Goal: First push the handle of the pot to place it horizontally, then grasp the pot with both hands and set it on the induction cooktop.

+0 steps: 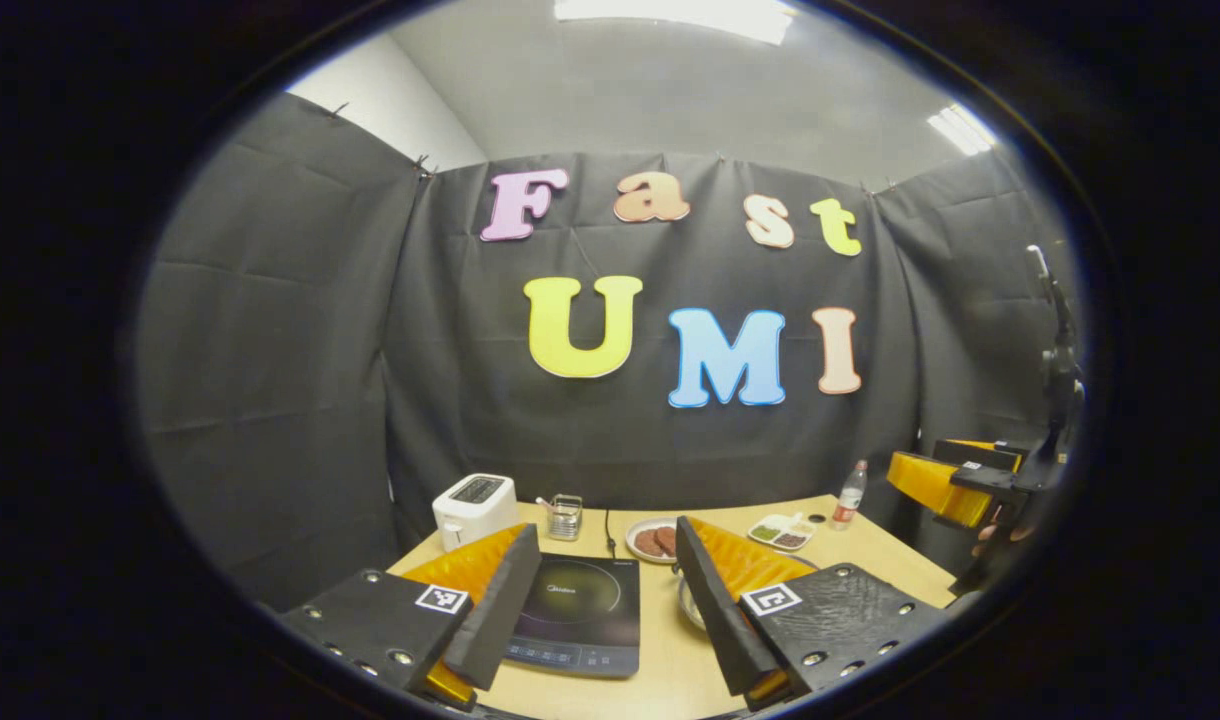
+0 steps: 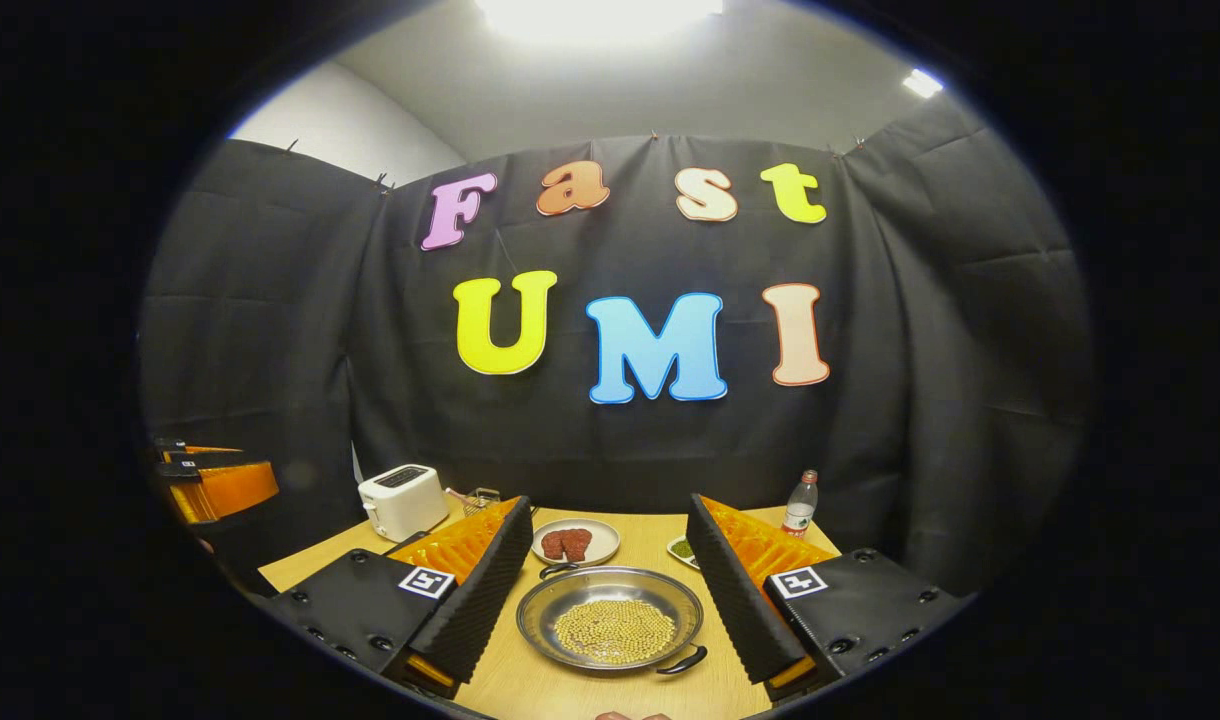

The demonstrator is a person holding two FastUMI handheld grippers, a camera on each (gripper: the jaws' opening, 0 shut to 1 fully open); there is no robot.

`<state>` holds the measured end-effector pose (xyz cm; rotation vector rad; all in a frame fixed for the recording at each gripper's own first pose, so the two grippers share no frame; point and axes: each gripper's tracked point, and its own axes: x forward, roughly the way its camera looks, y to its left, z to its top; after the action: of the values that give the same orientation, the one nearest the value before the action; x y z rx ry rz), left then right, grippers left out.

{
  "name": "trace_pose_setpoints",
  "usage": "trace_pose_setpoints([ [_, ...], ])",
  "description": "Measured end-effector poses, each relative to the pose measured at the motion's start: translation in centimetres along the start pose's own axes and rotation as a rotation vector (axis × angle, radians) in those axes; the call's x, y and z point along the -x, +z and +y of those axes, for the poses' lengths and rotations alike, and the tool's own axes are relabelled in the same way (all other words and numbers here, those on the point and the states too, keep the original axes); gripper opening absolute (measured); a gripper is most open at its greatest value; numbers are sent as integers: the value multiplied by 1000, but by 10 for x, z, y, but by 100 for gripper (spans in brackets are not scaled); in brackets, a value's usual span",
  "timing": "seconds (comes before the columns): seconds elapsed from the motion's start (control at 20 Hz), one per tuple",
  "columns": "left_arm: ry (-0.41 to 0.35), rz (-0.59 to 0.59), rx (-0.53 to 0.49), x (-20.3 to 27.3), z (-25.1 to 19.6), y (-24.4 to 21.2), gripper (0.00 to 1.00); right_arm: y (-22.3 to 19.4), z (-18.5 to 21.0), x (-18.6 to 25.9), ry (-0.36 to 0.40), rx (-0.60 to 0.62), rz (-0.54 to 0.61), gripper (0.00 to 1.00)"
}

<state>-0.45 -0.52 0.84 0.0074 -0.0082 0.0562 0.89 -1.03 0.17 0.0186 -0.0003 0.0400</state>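
Two handheld grippers hover above a pale wooden table (image 2: 490,690) with the job not yet begun: the shallow round steel pot (image 2: 610,620), its bottom covered with small yellow beans, sits on the bare tabletop, seen between the fingers of the right gripper (image 2: 610,580) in the right gripper view. That gripper's fingers stand wide apart and touch nothing. The left gripper (image 1: 600,590) is likewise spread open and empty, with the flat black induction cooktop (image 1: 580,615) lying on the table beyond its fingers in the left gripper view; the pot's rim peeks out just right of the cooktop there. The pot carries two dark loop handles, one at the far left of its rim and one at the near right, so they lie on a slant rather than level across; by that reading, the turning push, the two-handed grasp and the lift onto the cooktop all remain ahead. Counted on the table: one pot, one cooktop, one white toaster (image 2: 403,502), one round plate of brownish-red patties (image 2: 576,541), one divided dish of green and dark foods (image 1: 782,531), one clear plastic bottle (image 2: 799,506) and one small wire holder (image 1: 565,516).
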Motion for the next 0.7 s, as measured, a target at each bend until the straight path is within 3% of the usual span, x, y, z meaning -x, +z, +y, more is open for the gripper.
trace_pose_setpoints([
  [0.55,125,13,18,-23,-33,5,80,-8,-37,-25,135,11,28,97],
  [0.7,149,18,21,-27,-40,3,80,-9,-50,-28,141,22,20,96],
])
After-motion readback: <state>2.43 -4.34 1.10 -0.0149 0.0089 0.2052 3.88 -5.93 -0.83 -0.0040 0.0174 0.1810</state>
